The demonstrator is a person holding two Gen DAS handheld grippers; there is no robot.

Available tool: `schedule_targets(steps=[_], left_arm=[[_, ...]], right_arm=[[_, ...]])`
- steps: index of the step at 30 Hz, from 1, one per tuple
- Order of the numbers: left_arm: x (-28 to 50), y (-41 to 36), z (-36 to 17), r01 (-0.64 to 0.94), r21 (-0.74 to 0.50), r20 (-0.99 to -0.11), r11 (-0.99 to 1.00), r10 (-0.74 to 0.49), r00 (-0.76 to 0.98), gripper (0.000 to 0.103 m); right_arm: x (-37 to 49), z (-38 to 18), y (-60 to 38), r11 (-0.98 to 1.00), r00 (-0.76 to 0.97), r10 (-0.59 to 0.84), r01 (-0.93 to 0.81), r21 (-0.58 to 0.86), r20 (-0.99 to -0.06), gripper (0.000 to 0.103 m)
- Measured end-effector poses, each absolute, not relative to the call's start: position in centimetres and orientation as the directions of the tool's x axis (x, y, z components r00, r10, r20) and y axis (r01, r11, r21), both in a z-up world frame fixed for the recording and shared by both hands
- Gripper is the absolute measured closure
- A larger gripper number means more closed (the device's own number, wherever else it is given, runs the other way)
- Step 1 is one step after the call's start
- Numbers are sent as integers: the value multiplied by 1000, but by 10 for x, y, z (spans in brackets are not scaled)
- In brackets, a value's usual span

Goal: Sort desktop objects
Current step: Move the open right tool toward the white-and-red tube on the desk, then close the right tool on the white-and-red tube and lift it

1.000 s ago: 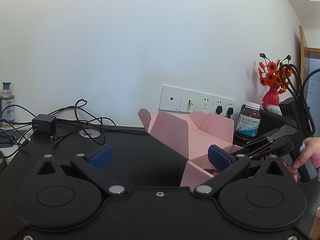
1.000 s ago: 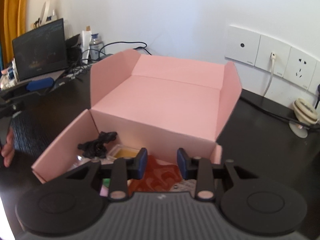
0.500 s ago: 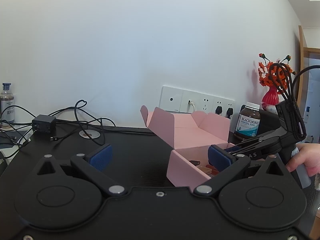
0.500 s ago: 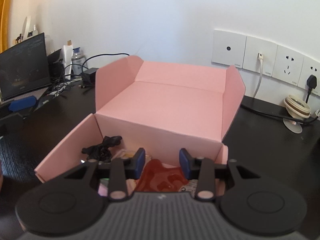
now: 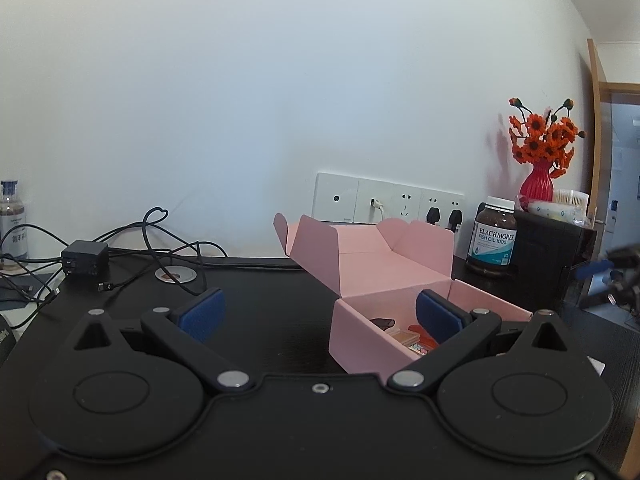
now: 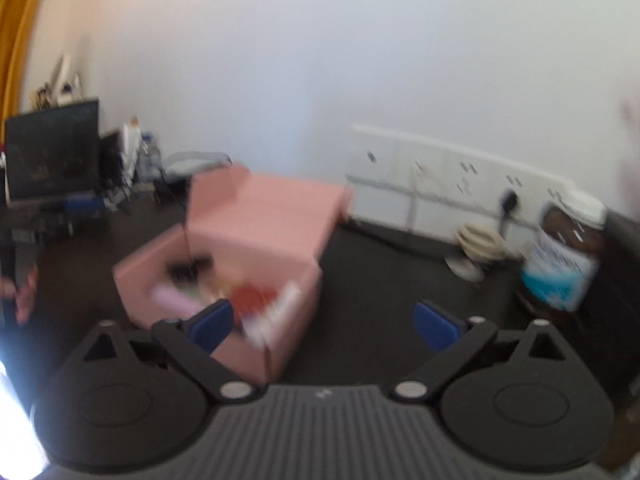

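Note:
An open pink cardboard box point(image 5: 360, 340) stands on the black desk, its lid flaps point(image 5: 320, 240) up. Inside lie a red packet point(image 6: 254, 300), a black item point(image 6: 188, 270) and other small things, all blurred in the right wrist view. My right gripper point(image 6: 324, 328) hangs back from the box, to its right. Its jaws are opening wide with nothing between them. It also shows as a blur point(image 5: 608, 276) at the far right of the left wrist view. My left gripper point(image 5: 320, 316) is open and empty, just left of the box's near corner.
A fish oil bottle point(image 5: 494, 236) and a dark cabinet point(image 5: 548, 264) with a red vase of orange flowers point(image 5: 538, 176) stand right of the box. Wall sockets point(image 5: 390, 204) lie behind it. Cables and a black adapter point(image 5: 84, 258) are at the left. A monitor point(image 6: 52, 156) is far left.
My right gripper drew back and to the right from the box and spread its jaws wide. The red packet that was between them now lies in the box. The left gripper stayed put.

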State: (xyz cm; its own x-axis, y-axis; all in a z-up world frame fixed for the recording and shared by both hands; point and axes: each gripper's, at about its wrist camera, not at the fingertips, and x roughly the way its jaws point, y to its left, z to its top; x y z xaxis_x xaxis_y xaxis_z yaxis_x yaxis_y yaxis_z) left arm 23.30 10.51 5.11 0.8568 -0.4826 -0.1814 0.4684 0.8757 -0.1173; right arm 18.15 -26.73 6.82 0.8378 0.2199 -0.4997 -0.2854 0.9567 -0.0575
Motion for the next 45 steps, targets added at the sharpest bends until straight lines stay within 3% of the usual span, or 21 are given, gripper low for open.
schedule_targets(steps=[4, 9, 14, 18, 27, 32, 45], left_arm=[[235, 104, 51, 461, -114, -194, 880, -474, 859, 0], [235, 103, 51, 448, -109, -200, 887, -461, 865, 0], [234, 99, 51, 445, -85, -208, 892, -452, 867, 0], [234, 97, 52, 443, -74, -212, 893, -448, 869, 0], [235, 99, 51, 437, -86, -215, 895, -445, 869, 0], [234, 99, 51, 441, -84, -214, 893, -449, 868, 0], [234, 98, 51, 451, -80, -218, 889, -457, 863, 0]], right_arm=[[150, 36, -282, 964, 791, 193, -262, -37, -580, 9], [126, 20, -282, 968, 796, 196, -250, -16, -573, 13], [122, 9, -272, 965, 789, 190, -259, -35, -584, 31], [122, 2, -264, 962, 791, 197, -269, -40, -579, 36], [141, 0, -256, 966, 792, 211, -257, 2, -573, 58], [143, 2, -251, 964, 789, 215, -264, -2, -576, 86], [152, 44, -265, 975, 856, 218, -215, 61, -469, 86]])
